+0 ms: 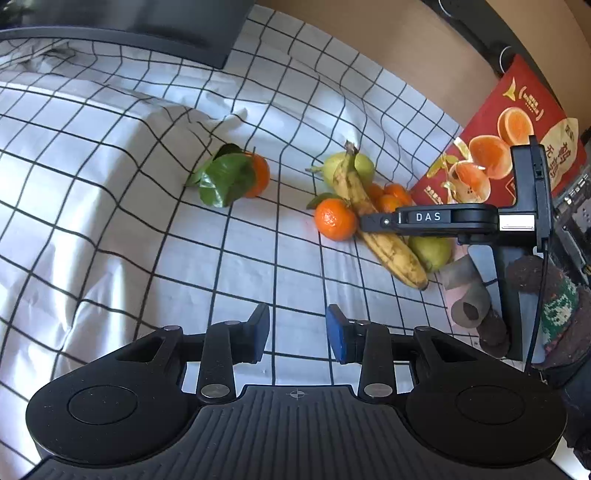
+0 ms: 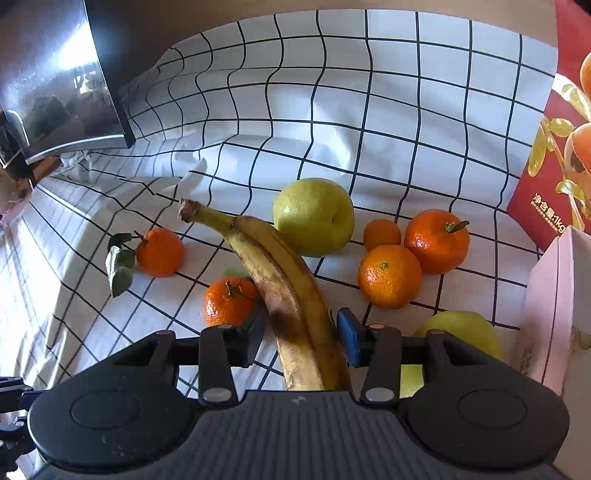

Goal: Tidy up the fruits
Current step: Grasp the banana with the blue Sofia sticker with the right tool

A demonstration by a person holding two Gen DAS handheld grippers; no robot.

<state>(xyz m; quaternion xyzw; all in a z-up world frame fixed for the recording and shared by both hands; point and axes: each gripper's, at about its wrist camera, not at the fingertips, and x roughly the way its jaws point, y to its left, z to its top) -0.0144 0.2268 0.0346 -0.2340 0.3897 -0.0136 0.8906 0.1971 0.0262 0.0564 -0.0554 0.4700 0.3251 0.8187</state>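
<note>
**Right wrist view: banana between the claw fingers**

Right wrist camera looks down on a white cloth [image 2: 388,122] with a black grid that covers the worktop. The right claw [image 2: 301,338] straddles a spotted banana [image 2: 284,280], one finger on each side of the fruit; the pads sit very close to the peel, yet whether they press it cannot be told. The banana's stem points away from the camera, and its far half lies against a green pear [image 2: 314,216]. A tangerine [image 2: 229,301] rests just left of the banana, touching it. Farther left, apart from the rest, sits a leafy tangerine [image 2: 159,252]. To the right of the pear three more tangerines [image 2: 389,275] cluster together, touching one another. A second green pear [image 2: 458,332] shows partly behind the right finger. A red fruit box [image 2: 546,192] stands at the right edge, with a pale pink box [image 2: 550,314] nearer the camera.

From the left wrist camera, the left claw [image 1: 298,332] hangs over bare cloth with its fingers spread and nothing between them. The right claw's body, marked DAS, reaches in from the right over the banana. A dark monitor [image 1: 155,26] stands at the far edge of the cloth.
</note>
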